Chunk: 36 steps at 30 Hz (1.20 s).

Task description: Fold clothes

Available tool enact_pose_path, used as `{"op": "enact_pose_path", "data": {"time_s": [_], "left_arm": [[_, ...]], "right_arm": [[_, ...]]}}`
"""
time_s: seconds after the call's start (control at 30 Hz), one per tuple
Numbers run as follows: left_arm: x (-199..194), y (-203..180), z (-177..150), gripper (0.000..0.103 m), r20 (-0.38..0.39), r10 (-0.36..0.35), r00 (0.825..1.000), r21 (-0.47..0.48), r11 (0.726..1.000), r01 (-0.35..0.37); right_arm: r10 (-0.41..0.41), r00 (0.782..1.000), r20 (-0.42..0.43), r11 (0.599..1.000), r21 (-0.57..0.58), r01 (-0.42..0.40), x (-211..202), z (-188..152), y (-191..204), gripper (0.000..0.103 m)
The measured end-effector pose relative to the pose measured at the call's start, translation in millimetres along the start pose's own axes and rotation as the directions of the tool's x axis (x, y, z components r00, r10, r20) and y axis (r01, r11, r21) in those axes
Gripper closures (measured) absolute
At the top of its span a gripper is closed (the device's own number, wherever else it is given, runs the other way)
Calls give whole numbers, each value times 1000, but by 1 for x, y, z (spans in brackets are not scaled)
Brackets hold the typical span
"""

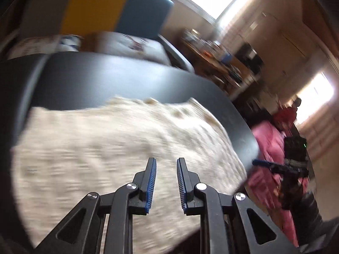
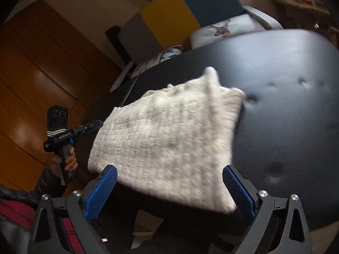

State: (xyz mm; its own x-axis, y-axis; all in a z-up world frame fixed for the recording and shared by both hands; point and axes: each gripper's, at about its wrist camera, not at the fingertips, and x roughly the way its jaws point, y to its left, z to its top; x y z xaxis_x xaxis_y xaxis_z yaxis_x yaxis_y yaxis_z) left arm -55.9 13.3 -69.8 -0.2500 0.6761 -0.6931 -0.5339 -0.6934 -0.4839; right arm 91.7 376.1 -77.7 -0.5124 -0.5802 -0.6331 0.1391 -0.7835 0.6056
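Left gripper (image 1: 166,160): jaws parted by a narrow gap, nothing held between them; also seen at far left of the right wrist view (image 2: 96,123), beside the cloth's left edge.

Cream knit garment (image 2: 167,139): folded into a rough rectangle, laid flat on the black table (image 2: 286,80). Its long axis is seen running from near-right to far-left, one corner (image 2: 209,69) pointing away toward the yellow and blue chair (image 2: 182,17). Near edge overhangs the table edge.

Right gripper (image 2: 169,190): jaws spread wide, nothing clamped; the garment's near edge is seen between the blue pads (image 2: 101,192). Contact cannot be told.
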Motion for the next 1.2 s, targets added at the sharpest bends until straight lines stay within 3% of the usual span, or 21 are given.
{"op": "enact_pose_path", "data": {"time_s": [0.1,0.2,0.3,0.43,0.5,0.63,0.7,0.77,0.87,0.93,0.97,1.03,1.07,1.1,1.13,1.2], "left_arm": [[30,-39,-4,85,-81,-26,996,96,995,33],[56,-49,-10,85,-170,0,985,142,990,24],[67,-35,-13,86,-210,1,978,114,993,23],[60,-14,-17,92,-214,-22,977,59,998,35],[56,-15,-19,92,-217,-3,976,83,996,21],[56,-28,-21,92,-241,50,969,176,984,-7],[57,-33,-22,92,-252,76,965,219,975,-19],[56,-33,-22,92,-258,80,963,223,974,-21],[57,-34,-20,92,-269,77,960,215,976,-19],[59,-38,-19,92,-281,92,955,231,973,-26],[60,-39,-18,92,-287,99,953,239,971,-29],[62,-40,-18,91,-292,106,951,247,969,-32],[63,-42,-18,91,-294,111,949,247,968,-37],[65,-44,-17,91,-296,116,948,248,968,-41],[65,-47,-16,91,-298,131,946,255,965,-53],[63,-56,-13,91,-290,144,946,275,959,-62]], "right_arm": [[56,998,20,994,97,-58,-11,-9,-36,2],[184,982,45,969,159,-189,-2,-3,-57,2],[310,950,19,934,179,-309,21,10,-62,2],[401,913,-76,907,172,-384,48,20,-58,2],[440,891,-114,894,146,-423,53,22,-48,2],[543,806,-236,839,108,-533,52,16,-22,2],[540,784,-306,836,85,-543,55,11,-9,2],[499,775,-388,852,58,-520,63,7,0,2],[435,783,-445,890,77,-450,85,1,-6,2],[433,774,-462,889,75,-453,87,2,-7,2],[412,764,-497,893,53,-447,85,1,-3,2],[370,710,-600,900,39,-435,88,-9,-3,3],[323,698,-639,917,29,-398,91,-15,-7,6],[269,690,-672,937,15,-350,95,-21,-12,15],[228,704,-673,950,-4,-311,92,-22,-14,27],[154,743,-651,970,-44,-239,81,-21,-16,27]]}}
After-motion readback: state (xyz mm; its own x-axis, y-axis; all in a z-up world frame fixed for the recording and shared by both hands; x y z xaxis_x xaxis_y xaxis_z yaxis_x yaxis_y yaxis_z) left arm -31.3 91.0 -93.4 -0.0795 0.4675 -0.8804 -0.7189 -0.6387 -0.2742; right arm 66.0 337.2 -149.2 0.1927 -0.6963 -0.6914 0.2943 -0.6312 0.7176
